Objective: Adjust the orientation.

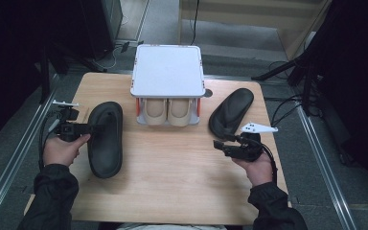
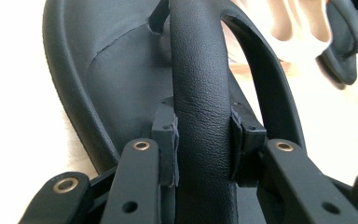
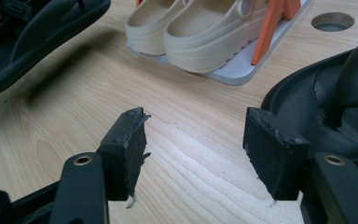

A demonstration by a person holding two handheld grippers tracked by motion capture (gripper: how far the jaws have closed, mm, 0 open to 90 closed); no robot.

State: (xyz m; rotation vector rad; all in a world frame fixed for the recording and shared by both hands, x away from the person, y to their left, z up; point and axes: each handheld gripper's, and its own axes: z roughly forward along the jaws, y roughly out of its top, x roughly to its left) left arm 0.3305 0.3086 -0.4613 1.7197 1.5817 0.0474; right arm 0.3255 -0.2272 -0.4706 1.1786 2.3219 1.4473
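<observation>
A black thong sandal point(image 1: 106, 139) is at the table's left, and my left gripper point(image 1: 88, 128) is shut on its thick strap point(image 2: 200, 93), with the pads point(image 2: 165, 135) pressing both sides. The sandal's footbed point(image 2: 116, 70) spreads out behind the strap. In the right gripper view this sandal point(image 3: 32, 32) casts a wide shadow on the wood below it. The second black sandal point(image 1: 231, 111) lies at the right. My right gripper point(image 1: 220, 141) is open just in front of its heel end, with nothing between the jaws point(image 3: 196, 144) and the sandal point(image 3: 326, 102) beside the right jaw.
A small white shoe rack point(image 1: 167, 72) with orange posts point(image 3: 272, 23) stands at the back middle of the wooden table point(image 1: 172, 182). A pair of beige clogs point(image 1: 167, 112) sits on its lower shelf. A round hole point(image 3: 332, 21) is in the tabletop near the rack.
</observation>
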